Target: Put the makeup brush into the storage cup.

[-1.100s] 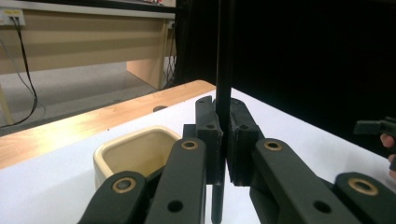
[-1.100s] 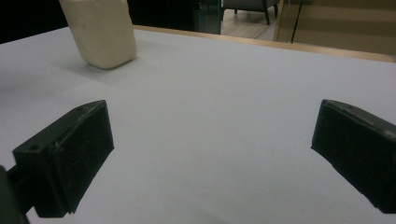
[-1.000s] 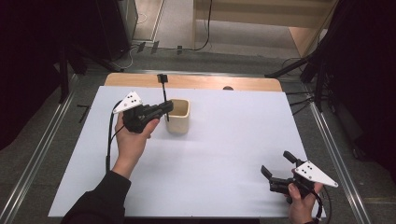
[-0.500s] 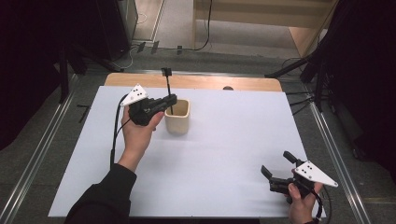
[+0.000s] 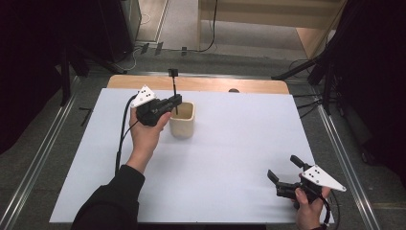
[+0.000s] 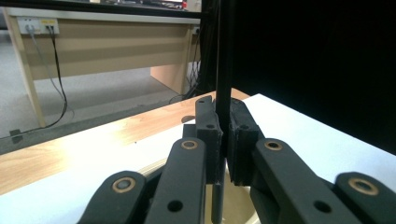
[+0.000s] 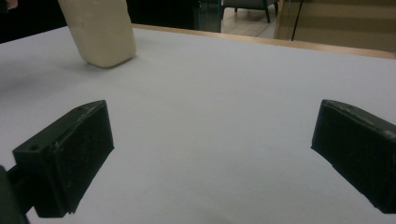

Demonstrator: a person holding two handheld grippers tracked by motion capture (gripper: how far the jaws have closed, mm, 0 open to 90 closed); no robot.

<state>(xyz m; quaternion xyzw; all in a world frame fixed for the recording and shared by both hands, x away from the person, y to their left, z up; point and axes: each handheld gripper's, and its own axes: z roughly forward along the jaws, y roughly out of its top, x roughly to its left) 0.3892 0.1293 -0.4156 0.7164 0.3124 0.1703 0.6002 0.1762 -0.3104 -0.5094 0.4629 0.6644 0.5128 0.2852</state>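
At left of centre in the high view, the left gripper (image 5: 173, 101) has its jaws clamped on one thin, straight black rod (image 5: 174, 91) standing upright in one smooth, rounded-square cream cup (image 5: 182, 122) on the white counter (image 5: 230, 158), while at lower right the right gripper (image 5: 283, 171) rests with jaws wide and empty.

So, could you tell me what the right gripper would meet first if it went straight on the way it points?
Probably the cream cup: the right gripper, jaws open, points across the bare white table roughly toward it, though it may pass just beside it.
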